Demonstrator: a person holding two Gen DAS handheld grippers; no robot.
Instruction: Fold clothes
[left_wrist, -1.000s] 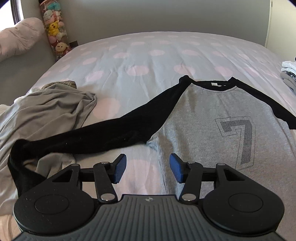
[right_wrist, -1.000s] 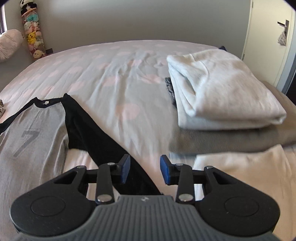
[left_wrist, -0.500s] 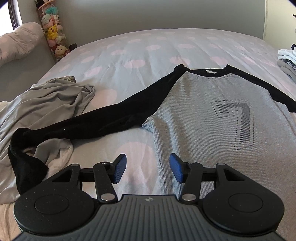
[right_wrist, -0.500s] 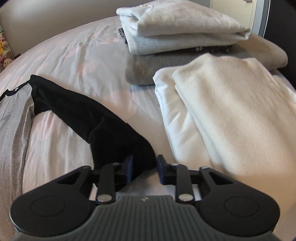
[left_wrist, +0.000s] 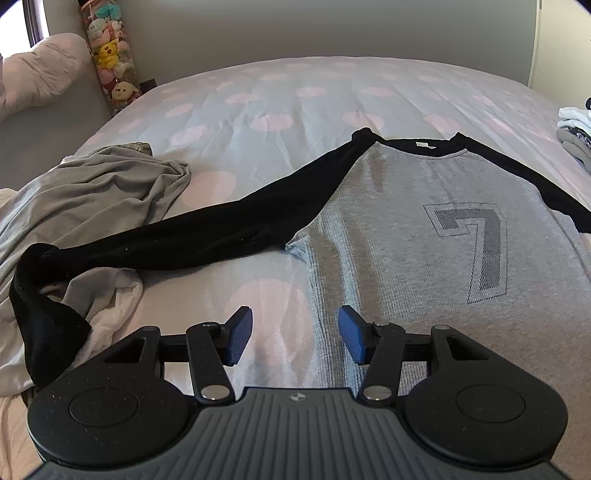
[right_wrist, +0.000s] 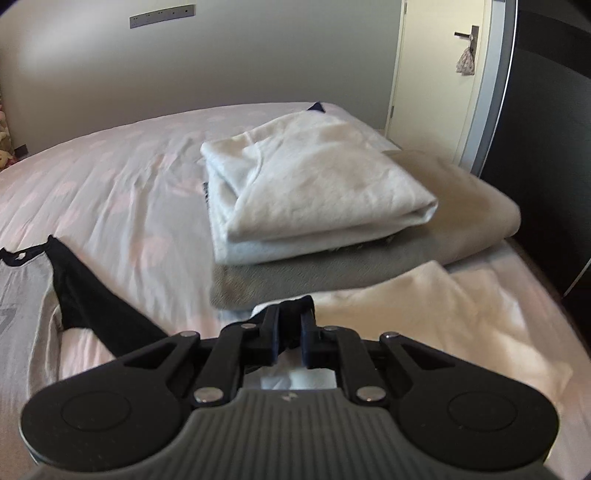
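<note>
A grey raglan shirt (left_wrist: 413, 236) with black sleeves and a dark "7" lies flat, face up, on the bed. Its left black sleeve (left_wrist: 207, 236) stretches out to the left and ends over a crumpled pile. My left gripper (left_wrist: 295, 334) is open and empty, low over the shirt's left side edge. In the right wrist view the shirt's other black sleeve (right_wrist: 92, 306) runs up to my right gripper (right_wrist: 288, 326), which is shut on the sleeve's cuff and holds it off the bed.
A crumpled grey garment (left_wrist: 88, 199) and white cloth lie at the left. A stack of folded white and grey clothes (right_wrist: 317, 195) and a folded cream piece (right_wrist: 436, 310) lie at the right. Plush toys (left_wrist: 110, 55) stand by the wall. A door (right_wrist: 439, 74) is at the far right.
My right gripper closed on the black sleeve cuff and lifted it. My left gripper drifted slightly and stayed open.
</note>
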